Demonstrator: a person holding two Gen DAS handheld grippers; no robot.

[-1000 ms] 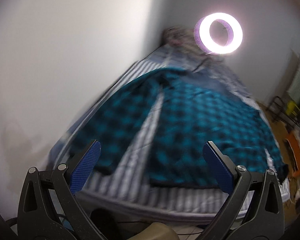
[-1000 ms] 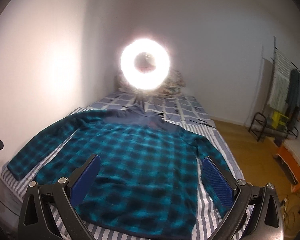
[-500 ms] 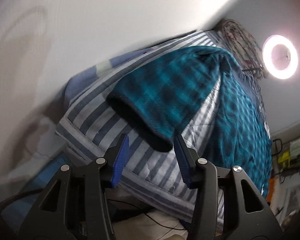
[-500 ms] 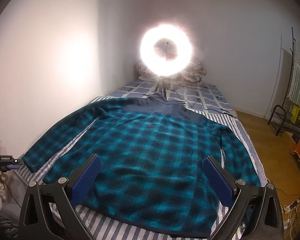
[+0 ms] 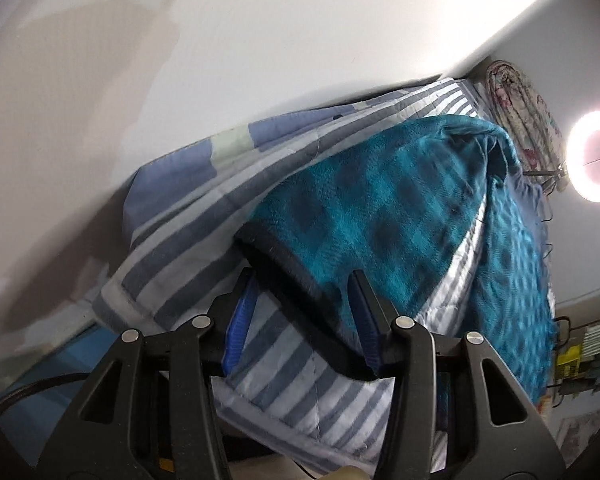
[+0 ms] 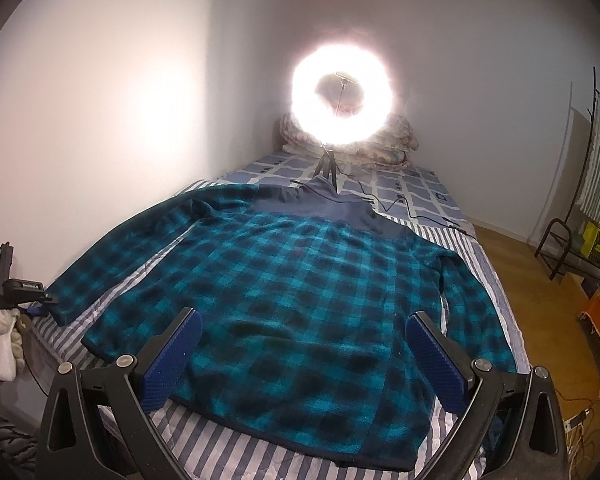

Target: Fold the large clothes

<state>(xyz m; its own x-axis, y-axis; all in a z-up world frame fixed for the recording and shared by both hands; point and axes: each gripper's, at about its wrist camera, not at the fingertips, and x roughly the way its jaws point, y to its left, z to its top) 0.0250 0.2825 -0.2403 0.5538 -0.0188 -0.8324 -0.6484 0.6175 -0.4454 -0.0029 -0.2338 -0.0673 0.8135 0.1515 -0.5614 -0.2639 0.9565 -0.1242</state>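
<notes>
Fleece [image 6: 300, 304] lies flat, face-down, across bed [image 6: 480, 248], sleeves spread so they fold inward. Left sleeve cuff [image 5: 284, 268] at 8 o'clock, by the bed edge. Left gripper [image 5: 304, 316] pitches down, about half open, straddling the cuff, no pinch visible. Right gripper [image 6: 300, 364] hovers over the hem at 6 o'clock, wide open, empty.

Left gripper [image 5: 304, 312] lower, jaws narrowed around sleeve cuff [image 5: 284, 268]

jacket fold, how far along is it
Done: the jacket lies spread flat on the bed. In hand: the left claw straddles the sleeve cuff, no clear pinch yet. The right claw hovers open. Left: every fold.
</notes>
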